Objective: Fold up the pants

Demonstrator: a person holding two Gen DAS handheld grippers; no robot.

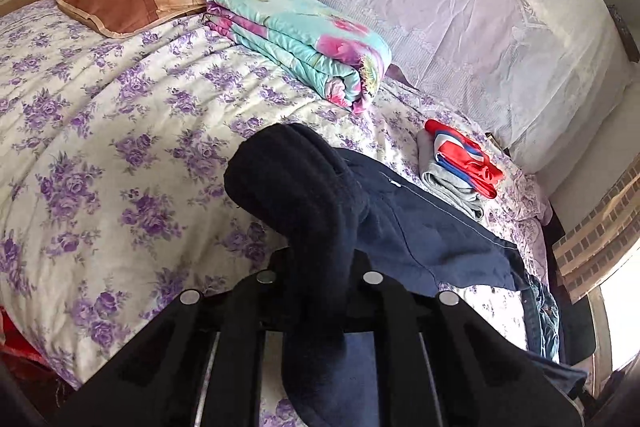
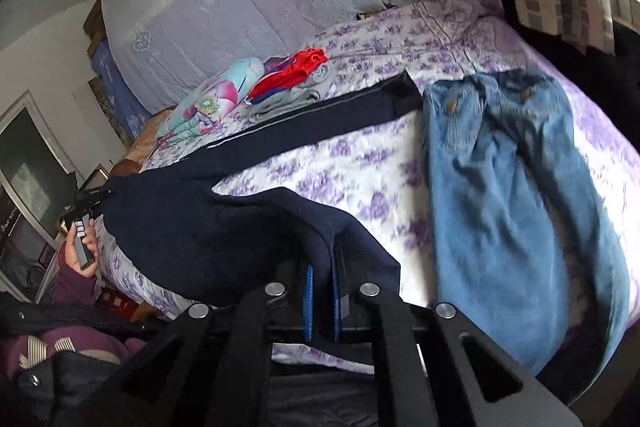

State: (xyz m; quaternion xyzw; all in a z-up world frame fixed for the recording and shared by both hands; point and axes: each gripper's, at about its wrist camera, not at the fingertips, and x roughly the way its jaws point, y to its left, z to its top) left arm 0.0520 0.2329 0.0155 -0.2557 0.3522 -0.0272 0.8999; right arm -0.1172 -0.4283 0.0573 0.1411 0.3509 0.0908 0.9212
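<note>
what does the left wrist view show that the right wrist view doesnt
Only the left wrist view shows the brown pillow at the head of the bed, and the left gripper from close up, shut on the navy pants.

Only the right wrist view shows the blue jeans spread flat, the person's hand, and the right gripper shut on the pants.

Both show the navy pants, the folded floral quilt, the red and grey clothes pile and the purple-flowered bedspread.

Dark navy fleecy pants (image 2: pixel 224 211) hang lifted at 2 points above the floral bedspread, 1 leg stretched flat toward the folded clothes.
</note>
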